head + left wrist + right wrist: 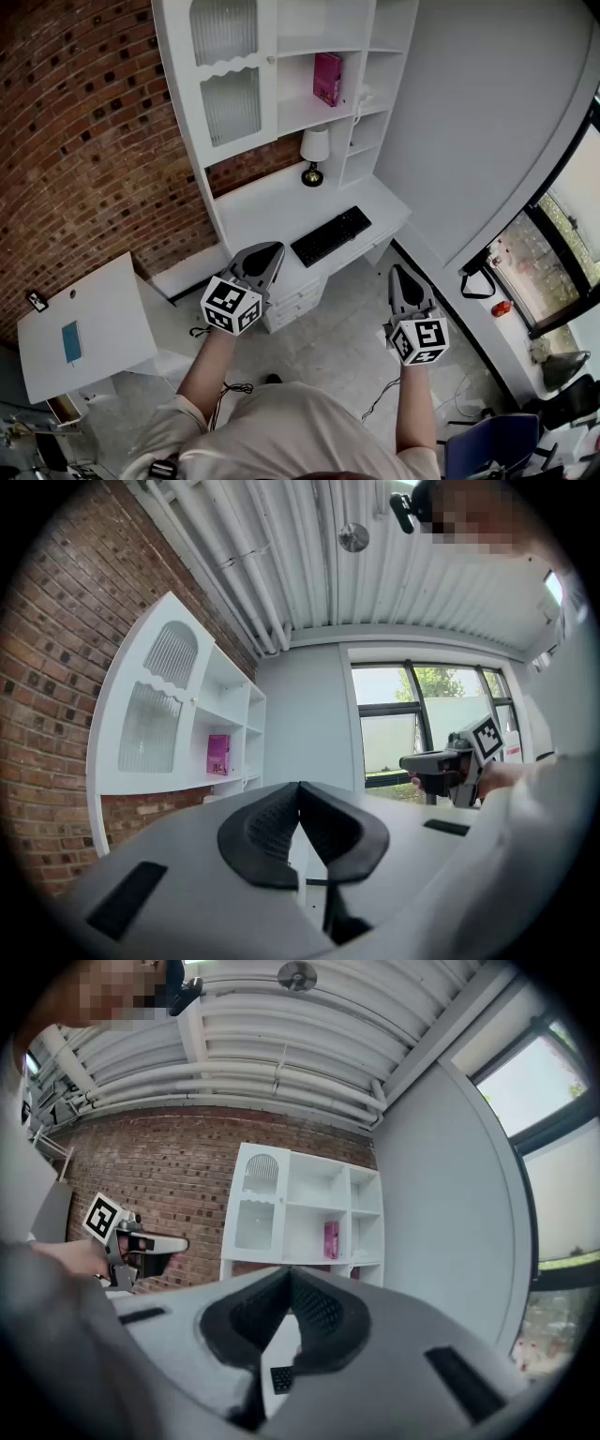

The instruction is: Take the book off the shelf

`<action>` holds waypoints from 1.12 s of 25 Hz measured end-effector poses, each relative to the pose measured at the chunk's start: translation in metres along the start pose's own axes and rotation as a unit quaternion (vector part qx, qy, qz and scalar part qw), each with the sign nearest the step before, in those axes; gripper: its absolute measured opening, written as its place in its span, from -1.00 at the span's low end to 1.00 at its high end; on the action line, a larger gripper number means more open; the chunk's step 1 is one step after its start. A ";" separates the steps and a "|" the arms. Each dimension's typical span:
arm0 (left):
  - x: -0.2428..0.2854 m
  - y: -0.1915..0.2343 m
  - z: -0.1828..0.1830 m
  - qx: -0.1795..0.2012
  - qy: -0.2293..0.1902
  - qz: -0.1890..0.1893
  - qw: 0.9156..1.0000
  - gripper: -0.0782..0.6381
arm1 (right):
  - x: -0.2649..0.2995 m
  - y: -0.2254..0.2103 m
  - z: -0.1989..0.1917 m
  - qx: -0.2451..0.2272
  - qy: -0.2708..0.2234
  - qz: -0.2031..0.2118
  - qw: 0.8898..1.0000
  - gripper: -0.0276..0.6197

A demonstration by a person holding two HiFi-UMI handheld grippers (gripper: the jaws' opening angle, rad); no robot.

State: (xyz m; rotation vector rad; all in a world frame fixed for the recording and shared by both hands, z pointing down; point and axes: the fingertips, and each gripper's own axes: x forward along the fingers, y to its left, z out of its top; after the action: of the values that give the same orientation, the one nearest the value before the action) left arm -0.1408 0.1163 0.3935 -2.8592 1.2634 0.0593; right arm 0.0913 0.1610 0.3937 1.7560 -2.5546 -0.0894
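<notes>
A pink book [327, 78] stands upright on a middle shelf of the white shelf unit [281, 112]; it also shows in the left gripper view, book [217, 755], and in the right gripper view, book [331, 1239]. Both grippers hang in the air well short of the shelf, in front of the desk. My left gripper [272, 251] is shut and empty, its jaws meeting at the tip [299, 786]. My right gripper [398, 272] is likewise shut with nothing in it [288, 1271]. Each gripper sees the other off to its side.
Under the shelves a white desk [272, 202] carries a black keyboard [330, 235] and a small lamp [314, 150]. A white side table [103, 323] stands at the left by the brick wall. A blue chair [492, 445] and windows are at the right.
</notes>
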 end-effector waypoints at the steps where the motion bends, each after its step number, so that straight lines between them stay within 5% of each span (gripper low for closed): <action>1: 0.001 0.001 -0.001 0.000 0.001 -0.001 1.000 -0.80 | 0.001 0.000 0.000 0.000 0.000 0.000 1.000 -0.91; 22: 0.009 0.013 -0.011 -0.016 0.009 -0.015 1.000 -0.80 | 0.016 0.007 -0.002 0.012 -0.001 -0.010 1.000 -0.91; 28: 0.005 0.021 -0.018 -0.020 0.014 -0.018 1.000 -0.80 | 0.019 0.010 -0.005 0.016 0.005 -0.022 1.000 -0.75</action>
State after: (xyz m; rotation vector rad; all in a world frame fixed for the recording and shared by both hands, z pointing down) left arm -0.1520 0.0978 0.4112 -2.9248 1.2302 0.0439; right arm 0.0754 0.1472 0.3999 1.8190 -2.5254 -0.0408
